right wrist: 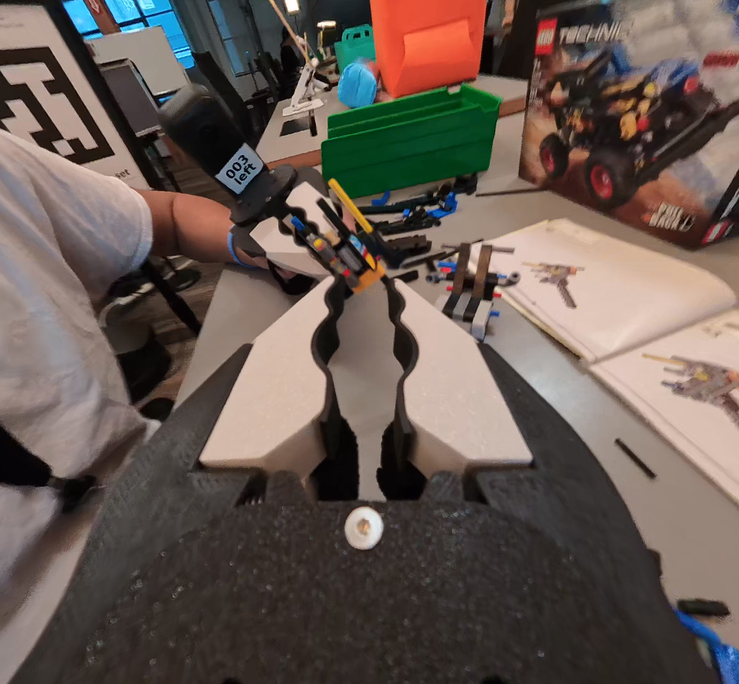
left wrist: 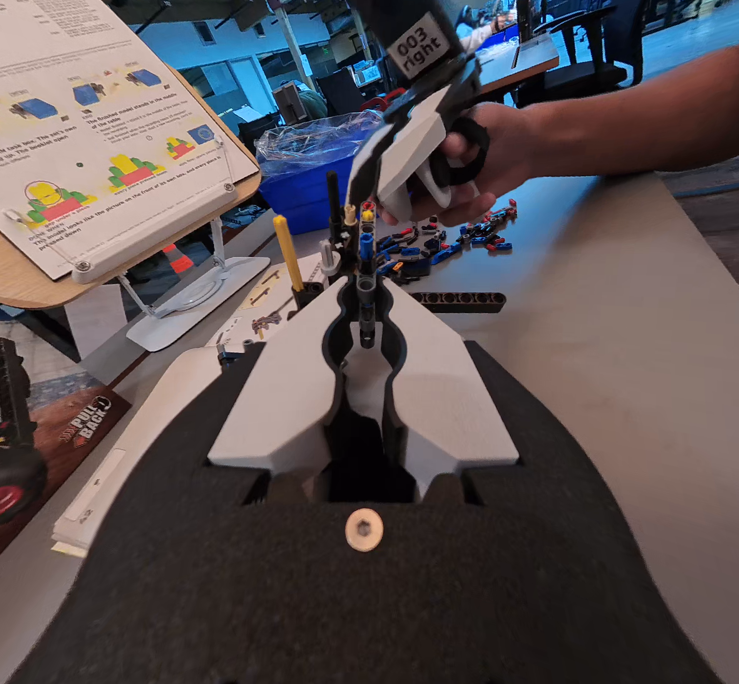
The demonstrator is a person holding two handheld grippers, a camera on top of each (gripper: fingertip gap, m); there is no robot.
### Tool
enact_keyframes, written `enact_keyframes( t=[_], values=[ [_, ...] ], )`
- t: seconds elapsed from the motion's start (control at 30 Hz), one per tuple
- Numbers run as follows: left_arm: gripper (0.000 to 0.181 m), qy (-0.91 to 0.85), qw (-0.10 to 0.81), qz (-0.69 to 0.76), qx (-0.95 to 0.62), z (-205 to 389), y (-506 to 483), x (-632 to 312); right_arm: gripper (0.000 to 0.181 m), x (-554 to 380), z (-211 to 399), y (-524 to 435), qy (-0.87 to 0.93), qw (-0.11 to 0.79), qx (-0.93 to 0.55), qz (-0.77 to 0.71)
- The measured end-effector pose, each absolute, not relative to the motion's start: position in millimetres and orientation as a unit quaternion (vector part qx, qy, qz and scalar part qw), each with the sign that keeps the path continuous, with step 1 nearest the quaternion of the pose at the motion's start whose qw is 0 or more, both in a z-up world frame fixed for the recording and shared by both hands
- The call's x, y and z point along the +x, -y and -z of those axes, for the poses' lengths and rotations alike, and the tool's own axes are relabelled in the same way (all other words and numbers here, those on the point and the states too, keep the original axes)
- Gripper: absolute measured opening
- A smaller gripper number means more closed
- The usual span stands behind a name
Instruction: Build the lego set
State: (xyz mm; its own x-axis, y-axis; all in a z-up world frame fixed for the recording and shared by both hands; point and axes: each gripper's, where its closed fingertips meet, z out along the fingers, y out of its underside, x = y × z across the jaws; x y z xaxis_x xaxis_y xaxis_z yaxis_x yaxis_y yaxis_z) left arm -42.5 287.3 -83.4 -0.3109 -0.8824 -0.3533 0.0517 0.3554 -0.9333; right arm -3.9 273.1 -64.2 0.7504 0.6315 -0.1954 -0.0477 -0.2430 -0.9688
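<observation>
At the centre of the left wrist view, the left gripper [left wrist: 366, 304] pinches a partly built lego assembly of black, grey and blue beams with a long yellow axle [left wrist: 362, 264], lifted off the grey table [left wrist: 580, 324]. Just above it, the right gripper [left wrist: 362, 200] meets the assembly's top; in its own view its jaws stand slightly spread around the orange end, and whether they grip is unclear. A smaller black-and-grey sub-build [right wrist: 472, 292] stands mid-right beside the open white instruction booklet [right wrist: 600, 292]. Farther back lies a scatter of loose blue, black and red pieces [left wrist: 448, 240]. Judging by these, much building remains.
</observation>
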Motion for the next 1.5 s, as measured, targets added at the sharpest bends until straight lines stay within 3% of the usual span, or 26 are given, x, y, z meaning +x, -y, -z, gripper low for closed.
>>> enact_keyframes(
  t=[0.23, 0.73, 1.5],
  values=[
    [0.006, -0.646, 0.491, 0.483, -0.329, 81.3, -290.3, -41.3, 0.027, -5.6, 84.7, -270.2, 0.162, 0.495, -0.768, -0.373],
    [0.005, -0.465, 0.412, 0.654, -0.432, 41.3, -341.7, -48.4, 0.027, 21.1, 95.9, -285.6, 0.152, 0.531, -0.798, -0.243],
    [0.006, -0.487, 0.407, 0.645, -0.425, 47.2, -334.8, -46.5, 0.026, 20.0, 100.0, -284.7, 0.148, 0.519, -0.803, -0.252]
  ],
)
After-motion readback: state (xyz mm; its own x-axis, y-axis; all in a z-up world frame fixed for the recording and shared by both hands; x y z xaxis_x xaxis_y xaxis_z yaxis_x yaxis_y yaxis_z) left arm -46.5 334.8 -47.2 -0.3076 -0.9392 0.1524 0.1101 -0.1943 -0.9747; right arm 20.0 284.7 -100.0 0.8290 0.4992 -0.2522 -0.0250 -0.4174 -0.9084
